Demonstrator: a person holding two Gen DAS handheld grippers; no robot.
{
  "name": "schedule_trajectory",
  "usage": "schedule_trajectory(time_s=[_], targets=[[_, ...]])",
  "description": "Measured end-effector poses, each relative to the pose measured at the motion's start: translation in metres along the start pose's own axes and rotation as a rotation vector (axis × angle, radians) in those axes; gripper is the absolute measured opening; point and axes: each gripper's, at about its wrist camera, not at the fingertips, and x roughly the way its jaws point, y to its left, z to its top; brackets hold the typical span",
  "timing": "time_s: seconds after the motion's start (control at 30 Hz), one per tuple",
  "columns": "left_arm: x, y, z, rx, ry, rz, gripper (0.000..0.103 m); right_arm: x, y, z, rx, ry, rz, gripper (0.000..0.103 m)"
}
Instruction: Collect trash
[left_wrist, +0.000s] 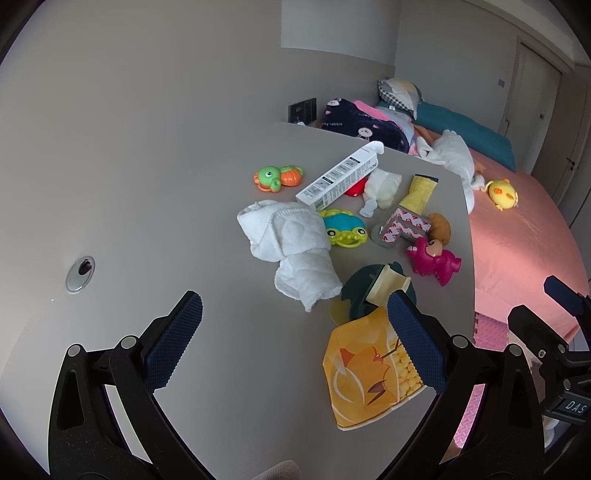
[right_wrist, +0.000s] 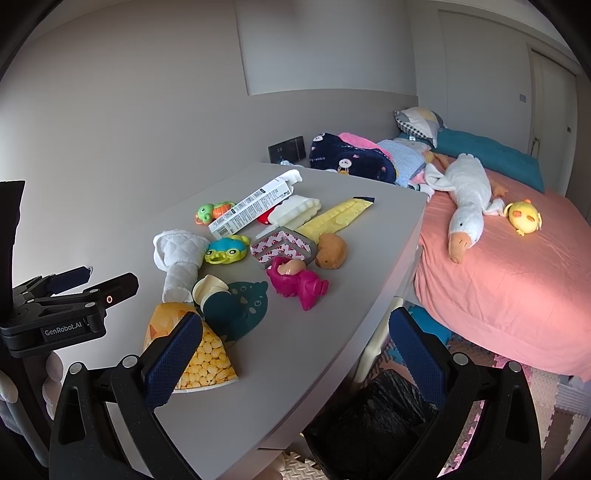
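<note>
Both grippers, left (left_wrist: 295, 325) and right (right_wrist: 295, 347), are hanging open, holding nothing; trash like the popcorn cup (left_wrist: 369, 373) is still waiting on the table (left_wrist: 166, 192)

The tabletop (left_wrist: 147, 192) is plain grey. The paper cup (left_wrist: 364, 373) is orange and yellow with a corn-kernel pattern and a cartoon face. The cloth (left_wrist: 291, 243) is white with quilted stitching. The long box (left_wrist: 340, 177) is white with black print. One turtle toy (left_wrist: 277, 178) is green and orange, the frog toy (left_wrist: 343, 227) blue and yellow-green, the dinosaur toy (left_wrist: 434, 260) magenta. The tape block (left_wrist: 402, 227) is white with red marks. The wrapper (left_wrist: 419, 192) is yellow. The bed sheet (right_wrist: 517, 280) is salmon pink, the goose plush (right_wrist: 465, 199) white with an orange bill. The bin bag (right_wrist: 373, 424) is black. The fingers (left_wrist: 173, 347) carry dark blue textured pads.
</note>
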Motion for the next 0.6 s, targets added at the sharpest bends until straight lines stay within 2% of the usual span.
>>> schedule_trajectory(time_s=[0.13, 0.3, 0.47, 0.6], targets=[[0.0, 0.002, 0.0, -0.013, 0.004, -0.009, 0.097, 0.002, 0.002, 0.0, -0.003, 0.002, 0.001, 0.1], [0.003, 0.0, 0.0, 0.012, 0.006, 0.019, 0.097, 0.007, 0.004, -0.004, -0.013, 0.02, 0.026, 0.1], [0.005, 0.001, 0.0, 0.011, -0.001, 0.018, 0.097, 0.016, 0.012, -0.013, -0.036, 0.052, 0.128, 0.1], [0.007, 0.005, 0.001, 0.007, -0.009, 0.046, 0.097, 0.029, 0.024, -0.019, -0.054, 0.086, 0.223, 0.1]])
